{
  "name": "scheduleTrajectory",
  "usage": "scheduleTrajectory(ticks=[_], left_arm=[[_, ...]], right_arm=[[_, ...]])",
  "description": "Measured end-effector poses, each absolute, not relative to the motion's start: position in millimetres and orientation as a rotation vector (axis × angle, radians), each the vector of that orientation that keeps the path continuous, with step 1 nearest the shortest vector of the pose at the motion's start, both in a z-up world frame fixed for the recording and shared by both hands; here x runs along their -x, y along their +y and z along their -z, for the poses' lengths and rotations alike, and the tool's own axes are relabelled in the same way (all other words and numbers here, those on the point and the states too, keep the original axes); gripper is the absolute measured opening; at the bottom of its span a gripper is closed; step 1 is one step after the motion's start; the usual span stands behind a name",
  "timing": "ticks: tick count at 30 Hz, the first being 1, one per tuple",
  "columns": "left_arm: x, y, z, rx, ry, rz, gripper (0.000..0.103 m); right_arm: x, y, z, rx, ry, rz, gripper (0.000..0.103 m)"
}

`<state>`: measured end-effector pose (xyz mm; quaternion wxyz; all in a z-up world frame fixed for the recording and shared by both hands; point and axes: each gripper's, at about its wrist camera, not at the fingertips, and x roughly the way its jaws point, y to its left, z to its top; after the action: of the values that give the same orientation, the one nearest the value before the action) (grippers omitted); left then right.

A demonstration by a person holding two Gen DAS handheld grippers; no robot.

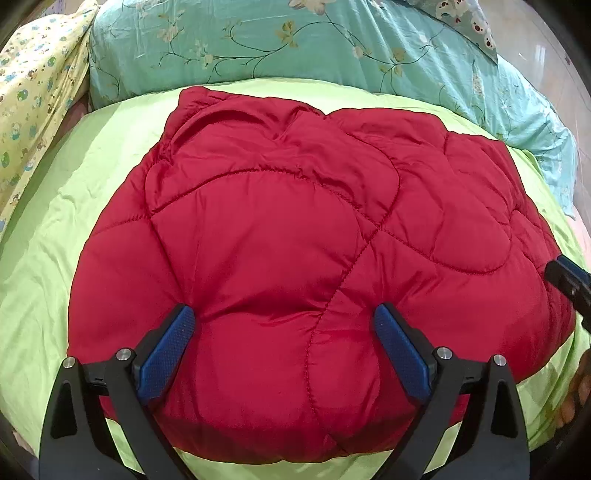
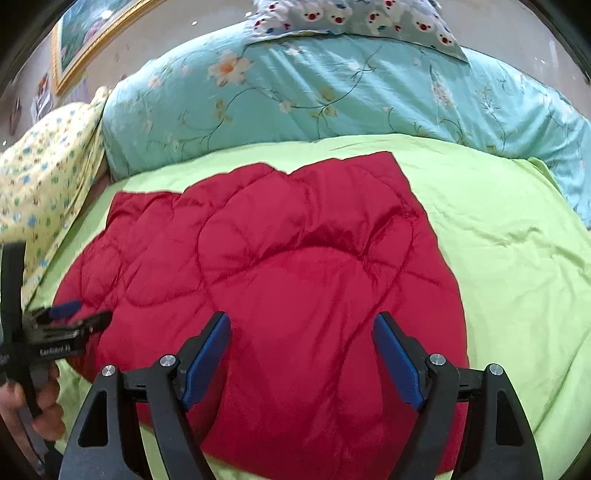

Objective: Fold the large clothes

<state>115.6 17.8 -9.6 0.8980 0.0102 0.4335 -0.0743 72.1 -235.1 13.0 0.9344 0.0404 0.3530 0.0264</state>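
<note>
A red quilted puffy garment (image 1: 295,240) lies folded into a thick bundle on the lime green sheet (image 1: 55,240); it also shows in the right wrist view (image 2: 295,277). My left gripper (image 1: 284,314) is open, its blue pads spread wide just above the bundle's near part. My right gripper (image 2: 301,321) is open too, hovering over the bundle's near right part. The right gripper's tip shows at the left wrist view's right edge (image 1: 565,277). The left gripper shows blurred at the right wrist view's left edge (image 2: 70,317). Neither holds cloth.
A teal floral duvet (image 1: 258,44) is piled behind the garment, also in the right wrist view (image 2: 295,92). A yellow printed blanket (image 1: 33,92) lies at the far left. A bear-print pillow (image 2: 369,14) sits on top of the duvet. A framed picture (image 2: 85,33) hangs at the upper left.
</note>
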Motion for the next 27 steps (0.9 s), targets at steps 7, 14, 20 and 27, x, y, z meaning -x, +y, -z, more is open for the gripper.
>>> scheduleTrajectory(ticks=[7,14,20,27], left_arm=[[-112,15,9,-0.032,0.889,0.146,0.099],[-110,13,9,-0.043,0.886,0.142,0.099],[-102,15,4,-0.052,0.884,0.136,0.099],[-93,17,0,-0.064,0.881,0.122,0.099]], right_arm=[[-79,-221,0,-0.025,0.789,-0.040,0.083],[-83,-223,14,-0.012,0.821,-0.014,0.085],[-82,-225,17,-0.021,0.822,-0.018,0.085],[-81,-227,16,-0.022,0.830,-0.016,0.085]])
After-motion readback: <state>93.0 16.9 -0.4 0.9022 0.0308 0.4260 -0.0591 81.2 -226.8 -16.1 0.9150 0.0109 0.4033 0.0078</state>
